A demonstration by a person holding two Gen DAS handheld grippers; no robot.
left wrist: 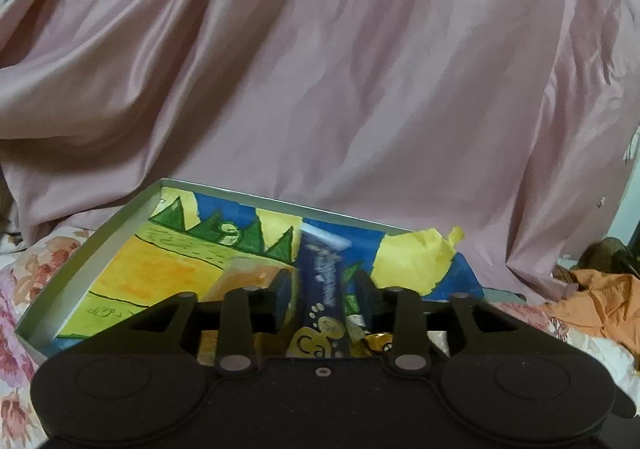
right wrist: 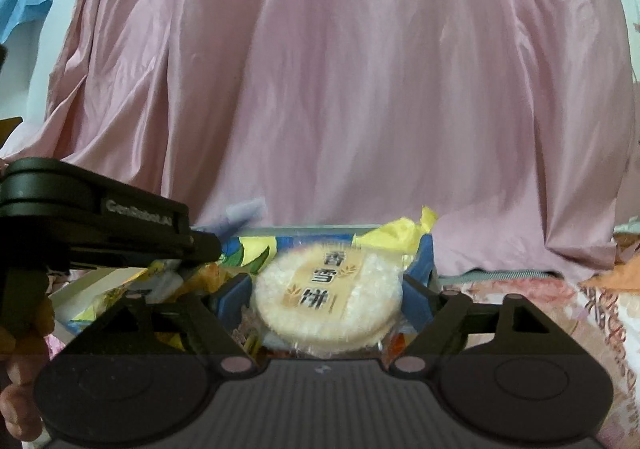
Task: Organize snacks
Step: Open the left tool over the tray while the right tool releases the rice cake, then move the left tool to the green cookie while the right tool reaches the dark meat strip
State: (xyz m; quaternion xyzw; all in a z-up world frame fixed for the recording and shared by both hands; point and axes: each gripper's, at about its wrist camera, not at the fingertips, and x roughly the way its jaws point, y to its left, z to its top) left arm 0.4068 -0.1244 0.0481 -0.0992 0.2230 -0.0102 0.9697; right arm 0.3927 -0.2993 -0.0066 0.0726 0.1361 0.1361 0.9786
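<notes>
Snacks are being carried to the box (left wrist: 96, 245).
The left gripper (left wrist: 322, 289) pinches a blue tube (left wrist: 322, 285); the right gripper (right wrist: 328, 293) pinches a rice cracker pack (right wrist: 328, 293); release inside is likely needed next.

floral bed sheet (left wrist: 16, 289) w/ shallow box (left wrist: 88, 249) on it (orange cloth (left wrist: 600, 305) beside).

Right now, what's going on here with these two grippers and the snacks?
A person is sorting snacks with a handheld gripper in each hand. The left gripper is closed on a dark blue tube, held upright over a shallow box lined with a colourful painted sheet. The right gripper grips a wrapped round rice cracker just short of that box. Neither snack has been set down yet.
</notes>
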